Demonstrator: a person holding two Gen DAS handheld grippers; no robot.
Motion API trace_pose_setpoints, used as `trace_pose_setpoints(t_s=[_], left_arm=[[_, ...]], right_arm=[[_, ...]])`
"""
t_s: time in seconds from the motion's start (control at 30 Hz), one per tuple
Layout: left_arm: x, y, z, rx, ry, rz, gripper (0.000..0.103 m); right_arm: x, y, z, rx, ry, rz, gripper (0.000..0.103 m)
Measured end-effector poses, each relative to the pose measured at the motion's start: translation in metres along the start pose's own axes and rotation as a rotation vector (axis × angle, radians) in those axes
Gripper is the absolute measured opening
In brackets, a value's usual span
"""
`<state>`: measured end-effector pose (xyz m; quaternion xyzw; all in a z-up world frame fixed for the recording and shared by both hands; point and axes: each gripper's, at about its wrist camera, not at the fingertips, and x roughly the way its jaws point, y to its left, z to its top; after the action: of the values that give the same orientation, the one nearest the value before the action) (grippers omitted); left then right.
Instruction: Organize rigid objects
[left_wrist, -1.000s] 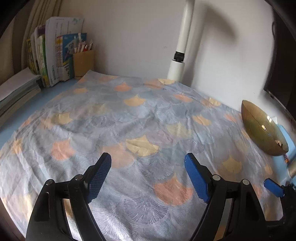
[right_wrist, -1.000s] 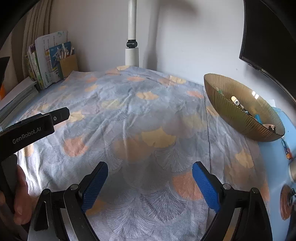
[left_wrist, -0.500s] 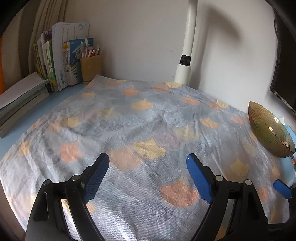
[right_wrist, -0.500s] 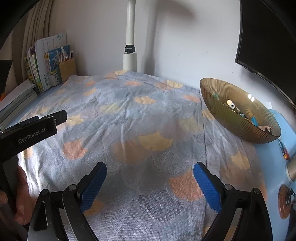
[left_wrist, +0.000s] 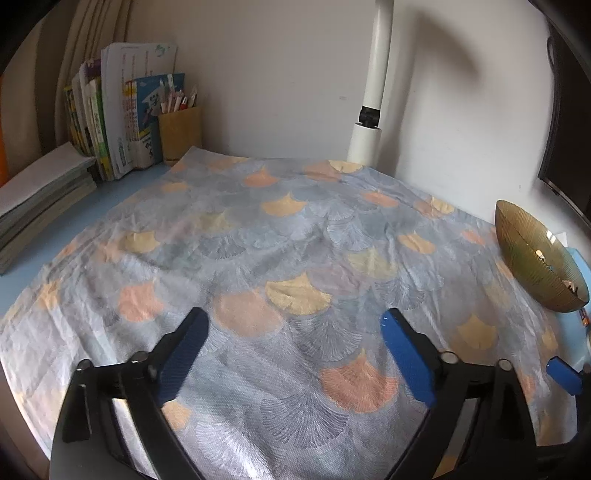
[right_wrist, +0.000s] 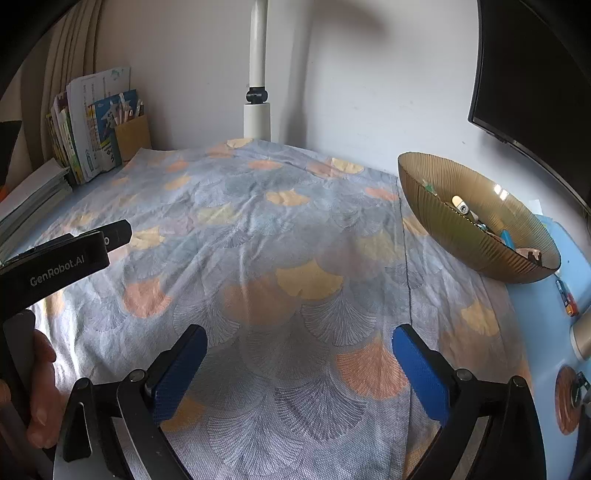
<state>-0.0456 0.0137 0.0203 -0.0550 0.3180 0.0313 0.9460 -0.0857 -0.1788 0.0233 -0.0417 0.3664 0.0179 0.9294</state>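
Note:
A ribbed amber bowl (right_wrist: 476, 218) stands at the right edge of the patterned cloth (right_wrist: 280, 258) and holds several small objects. It also shows in the left wrist view (left_wrist: 535, 258). My left gripper (left_wrist: 295, 354) is open and empty over the cloth's near part. My right gripper (right_wrist: 299, 362) is open and empty over the cloth, left of the bowl. The left gripper's black body (right_wrist: 62, 258) shows at the left of the right wrist view.
Books (left_wrist: 122, 125) and a pen holder (left_wrist: 181, 133) stand at the back left. A white pole (left_wrist: 369, 122) rises at the back wall. A dark monitor (right_wrist: 535, 92) hangs at the right. Small items (right_wrist: 567, 299) lie on the blue table right of the cloth.
Both grippers have pulled back and risen a little, so more of the cloth and wall shows. The bowl sits farther off in both views. Jaws stay open.

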Motion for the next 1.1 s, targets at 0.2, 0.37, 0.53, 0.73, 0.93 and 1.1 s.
trace_pose_setpoints(t_s=[0.2,0.37,0.53,0.73,0.93,1.1], left_arm=[[0.005,-0.001,0.001,0.009,0.040,-0.011,0.102],[0.009,0.003,0.000,-0.011,0.064,-0.020,0.102],[0.012,0.006,0.000,-0.036,0.088,-0.030,0.102],[0.015,0.004,-0.001,-0.037,0.103,-0.014,0.102],[0.019,0.009,-0.002,-0.057,0.120,-0.021,0.102],[0.022,0.008,-0.003,-0.064,0.136,-0.003,0.102]], right_arm=[[0.001,-0.002,-0.001,0.002,0.002,0.005,0.100],[0.003,-0.003,0.000,0.006,0.015,0.013,0.100],[0.004,-0.004,0.000,0.019,0.023,0.014,0.100],[0.006,-0.006,-0.001,0.018,0.032,0.023,0.100],[0.009,-0.009,-0.001,0.036,0.050,0.028,0.100],[0.009,-0.007,-0.001,0.026,0.051,0.026,0.100]])
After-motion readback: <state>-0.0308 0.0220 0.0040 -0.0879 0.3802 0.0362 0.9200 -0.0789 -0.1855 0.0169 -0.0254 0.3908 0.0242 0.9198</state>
